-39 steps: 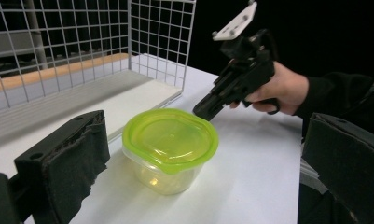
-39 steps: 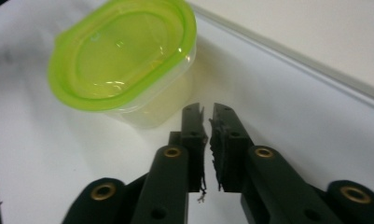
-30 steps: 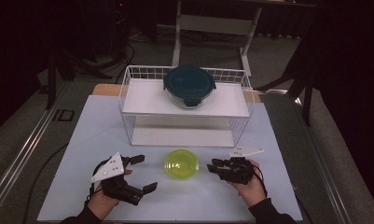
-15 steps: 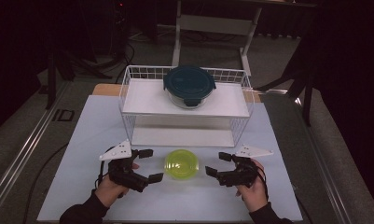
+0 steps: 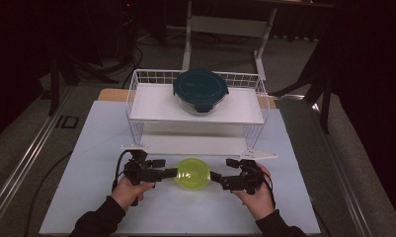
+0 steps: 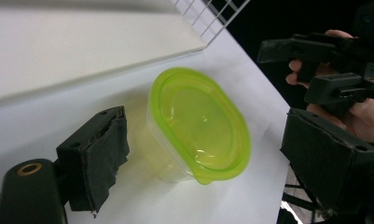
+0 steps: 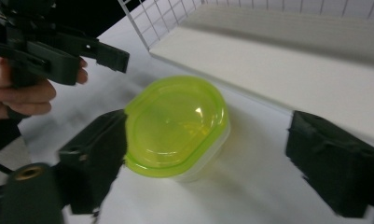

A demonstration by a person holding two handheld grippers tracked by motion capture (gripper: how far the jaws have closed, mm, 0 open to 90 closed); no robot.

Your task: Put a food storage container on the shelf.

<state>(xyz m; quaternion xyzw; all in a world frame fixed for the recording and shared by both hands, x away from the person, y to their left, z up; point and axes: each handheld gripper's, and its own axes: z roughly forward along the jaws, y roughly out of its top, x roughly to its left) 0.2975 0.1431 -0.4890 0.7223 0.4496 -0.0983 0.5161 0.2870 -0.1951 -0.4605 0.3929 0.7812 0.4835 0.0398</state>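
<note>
A yellow-green lidded container [image 5: 192, 173] sits on the white table top [image 5: 97, 143], just in front of the wire rack. My left gripper [image 5: 166, 168] is at its left side, open, with the fingertips close to the lid rim. My right gripper [image 5: 220, 169] mirrors it on the right, also open. In the left gripper view the container [image 6: 198, 123] lies between the two spread black pads [image 6: 98, 149], apart from both. The right gripper view shows the container [image 7: 175, 126] with its lid edge next to the left pad [image 7: 98, 154]; whether they touch I cannot tell.
A white wire rack [image 5: 136, 94] with two white shelves stands behind the container. On its upper shelf rests a glass bowl with a dark teal lid [image 5: 200, 90]. The lower shelf [image 5: 195, 144] reaches close to the container. Dark floor surrounds the table.
Both grippers have moved inward and forward toward the container. The left one has turned level, and they now flank the container closely.
</note>
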